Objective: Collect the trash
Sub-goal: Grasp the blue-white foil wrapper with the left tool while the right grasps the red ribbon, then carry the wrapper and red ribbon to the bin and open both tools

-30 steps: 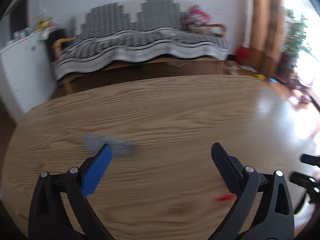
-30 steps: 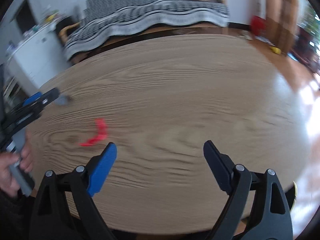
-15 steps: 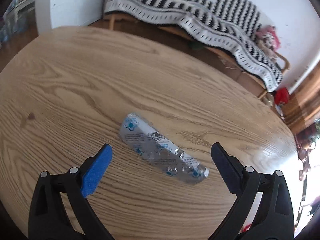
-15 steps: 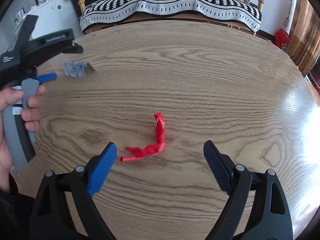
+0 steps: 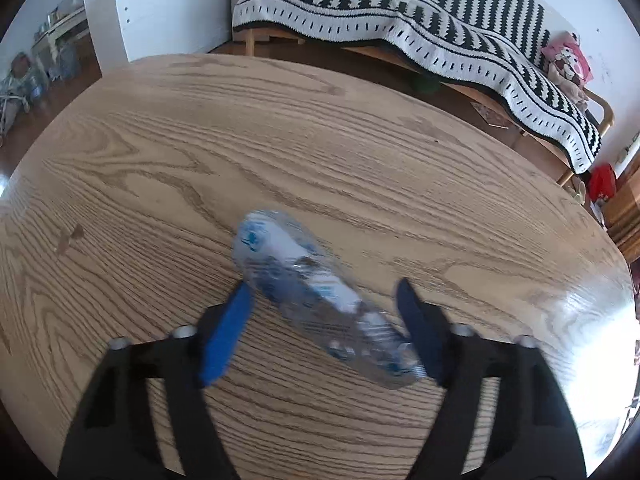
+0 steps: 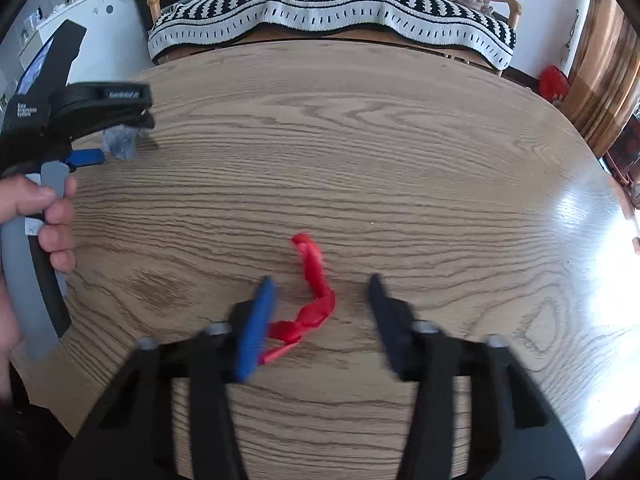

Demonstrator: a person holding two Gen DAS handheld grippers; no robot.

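On the round wooden table [image 5: 320,140] lies a crumpled silver blister pack with blue print [image 5: 316,296], blurred in the left wrist view. The left gripper [image 5: 324,300] stands over it with its fingers spread apart, one on each side of the pack, and nothing is grasped. In the right wrist view the right gripper [image 6: 322,294] is also released, and its fingers stand on both sides of a twisted red plastic strip [image 6: 314,300] that lies on the wood. The strip's lower end passes behind the blue finger pad [image 6: 256,328]. At the table's left edge, a hand [image 6: 36,220] holds the left gripper's grey handle.
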